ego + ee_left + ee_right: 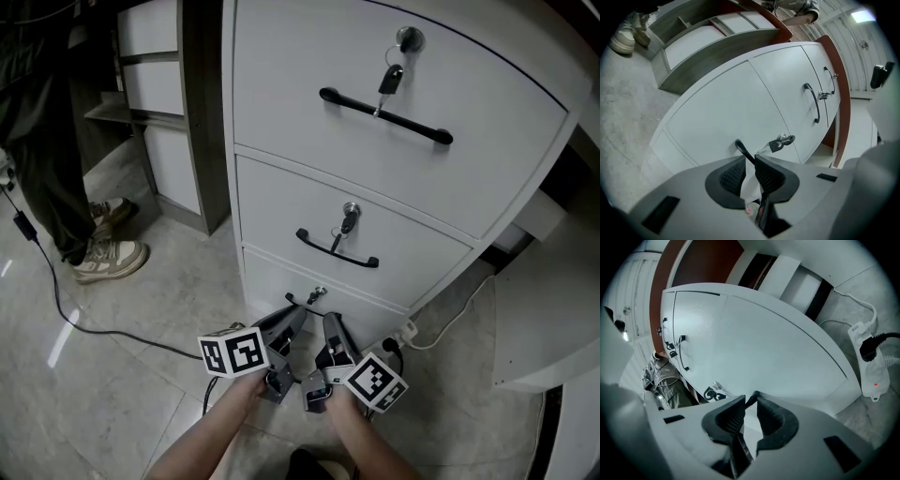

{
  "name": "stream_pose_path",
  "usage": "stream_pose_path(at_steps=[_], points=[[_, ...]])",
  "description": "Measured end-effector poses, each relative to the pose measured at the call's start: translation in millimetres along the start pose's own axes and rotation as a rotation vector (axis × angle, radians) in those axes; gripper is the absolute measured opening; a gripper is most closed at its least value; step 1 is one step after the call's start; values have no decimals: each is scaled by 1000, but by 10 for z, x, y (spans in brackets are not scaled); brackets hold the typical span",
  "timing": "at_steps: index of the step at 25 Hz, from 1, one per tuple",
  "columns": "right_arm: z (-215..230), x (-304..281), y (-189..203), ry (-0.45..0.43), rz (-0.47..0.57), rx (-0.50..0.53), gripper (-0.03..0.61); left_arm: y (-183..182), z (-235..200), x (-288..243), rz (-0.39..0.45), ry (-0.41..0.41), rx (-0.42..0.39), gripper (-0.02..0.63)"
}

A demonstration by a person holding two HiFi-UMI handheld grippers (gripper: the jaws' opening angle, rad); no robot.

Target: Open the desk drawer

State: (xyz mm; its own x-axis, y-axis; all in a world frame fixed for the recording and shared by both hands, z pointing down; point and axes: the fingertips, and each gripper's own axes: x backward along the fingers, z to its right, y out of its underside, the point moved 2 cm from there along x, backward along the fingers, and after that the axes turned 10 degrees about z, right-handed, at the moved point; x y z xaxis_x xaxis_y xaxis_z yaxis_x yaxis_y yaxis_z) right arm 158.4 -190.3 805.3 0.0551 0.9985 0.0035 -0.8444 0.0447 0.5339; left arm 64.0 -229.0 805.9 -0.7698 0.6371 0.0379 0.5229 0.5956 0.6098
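The white cabinet [281, 112] has three drawers. On the bottom drawer [272, 274] a black bar handle [292, 302] sits under a lock with a key [319, 293] in it. Both grippers point level at that handle, side by side. My left gripper [296, 319] is shut on the handle [740, 146], which runs between its ribbed pads [733, 174]. My right gripper [330, 325] is shut on the other end of the handle [753, 396], the bar's tip showing between the jaws. The bottom drawer's front lies flush with the cabinet.
The middle drawer handle [337, 248] and top drawer handle [384, 114] are above, each with a hanging key. A white power strip [869, 366] lies on the floor to the right. A black cable [94, 328] and a person's shoes [111, 258] are at left beside a shelf unit [159, 94].
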Motion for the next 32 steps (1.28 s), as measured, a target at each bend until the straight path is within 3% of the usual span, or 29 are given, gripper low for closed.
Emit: stream_pose_path(at_steps=[5,6,7,10,14,25,32], points=[[-26,86,49,-4,-6,13,83,48,16,109,-1,-7,-14,61],[-29,94,53,-5,-5,18,83,88,5,130,-18,-11,-31,57],[-30,95,53,-3,-4,19,83,149,-10,148,-45,-17,-59,9],[-31,92,55,9,-1,3,83,314,-16,196,-100,-21,-121,9],[-42,115,64,22,-6,3,83,293,4,309,-27,-31,-26,9],[-142,350,224,-9,-25,17,80,289,110,562,-39,-19,-181,9],[-206,545,325,-26,-44,32,80,381,133,766,-35,-27,-210,9]])
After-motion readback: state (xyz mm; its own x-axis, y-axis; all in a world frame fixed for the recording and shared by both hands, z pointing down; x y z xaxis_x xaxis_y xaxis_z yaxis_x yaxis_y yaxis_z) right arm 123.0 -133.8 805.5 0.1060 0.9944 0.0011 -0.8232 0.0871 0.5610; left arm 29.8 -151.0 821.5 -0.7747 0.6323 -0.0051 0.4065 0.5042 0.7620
